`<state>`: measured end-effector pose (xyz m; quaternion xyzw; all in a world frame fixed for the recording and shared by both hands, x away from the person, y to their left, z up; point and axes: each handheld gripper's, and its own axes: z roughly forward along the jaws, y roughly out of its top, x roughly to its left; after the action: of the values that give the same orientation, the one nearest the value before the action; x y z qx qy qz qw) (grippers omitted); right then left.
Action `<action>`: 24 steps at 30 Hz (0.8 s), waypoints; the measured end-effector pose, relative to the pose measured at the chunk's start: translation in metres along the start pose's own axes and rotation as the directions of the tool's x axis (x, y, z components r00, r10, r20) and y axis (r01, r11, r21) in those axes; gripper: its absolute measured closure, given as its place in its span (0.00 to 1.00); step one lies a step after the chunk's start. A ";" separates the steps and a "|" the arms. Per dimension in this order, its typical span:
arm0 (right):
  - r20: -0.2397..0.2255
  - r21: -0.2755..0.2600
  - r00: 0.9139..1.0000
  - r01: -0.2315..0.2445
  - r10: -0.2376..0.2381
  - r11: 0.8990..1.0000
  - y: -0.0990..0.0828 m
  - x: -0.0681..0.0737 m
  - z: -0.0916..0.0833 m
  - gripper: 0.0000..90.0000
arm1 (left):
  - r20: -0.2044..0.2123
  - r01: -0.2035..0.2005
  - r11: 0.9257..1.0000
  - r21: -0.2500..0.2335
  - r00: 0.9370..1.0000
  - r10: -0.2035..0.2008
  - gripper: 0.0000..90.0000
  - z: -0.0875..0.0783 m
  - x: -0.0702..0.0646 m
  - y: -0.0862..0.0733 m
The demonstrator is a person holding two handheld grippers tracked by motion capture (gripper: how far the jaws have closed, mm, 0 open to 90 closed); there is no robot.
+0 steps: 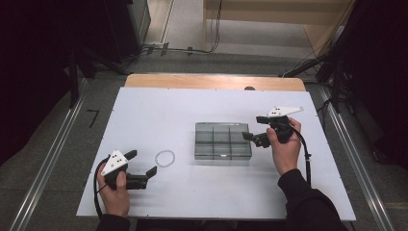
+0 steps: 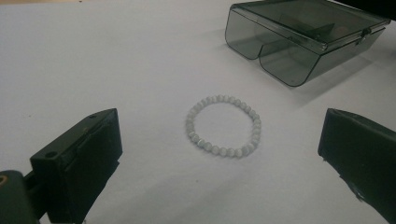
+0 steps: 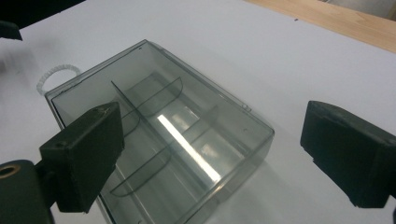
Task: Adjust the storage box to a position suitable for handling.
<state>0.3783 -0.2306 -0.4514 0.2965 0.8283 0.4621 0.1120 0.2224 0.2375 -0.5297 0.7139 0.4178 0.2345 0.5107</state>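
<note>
A white surface (image 1: 144,115) fills the middle of the high view, with dark floor and cables around it and a strip of bare wood along its far edge. Low and left of centre lies a small white bead bracelet (image 1: 165,158), flat and by itself; being a ring, it has no long axis to line up with. It sits just to the right of the left tongs (image 1: 144,163), whose jaws stand wide apart and empty, and in the left gripper view the bracelet (image 2: 223,132) lies straight ahead between them. The smoky clear compartment box (image 1: 223,140) rests at centre, lid apparently shut, and the right tongs (image 1: 255,127), also spread and empty, hover at its right edge. The left hand is plainly nearer the bracelet. Whether the box (image 3: 159,140) is latched is hard to tell, and its near corner is cut off by the bottom of the right gripper view.
</note>
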 end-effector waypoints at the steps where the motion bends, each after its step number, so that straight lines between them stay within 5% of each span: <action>1: -0.005 0.000 1.000 0.001 -0.001 1.000 0.002 0.000 0.002 0.05 | 0.001 0.000 1.000 0.000 1.000 0.000 0.00 0.000 0.000 0.000; 19: -0.007 0.092 1.000 0.025 -0.024 0.995 0.030 -0.005 0.034 0.05 | 0.011 0.002 1.000 -0.004 1.000 -0.002 0.00 0.000 0.001 0.000; 24: -0.019 0.123 0.999 0.042 -0.040 0.992 0.038 -0.005 0.043 0.13 | 0.012 0.003 1.000 -0.006 1.000 -0.003 0.00 0.000 0.001 0.000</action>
<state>0.4171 -0.1884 -0.4441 0.2818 0.8620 0.4102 0.0963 0.2228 0.2387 -0.5297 0.7131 0.4150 0.2307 0.5158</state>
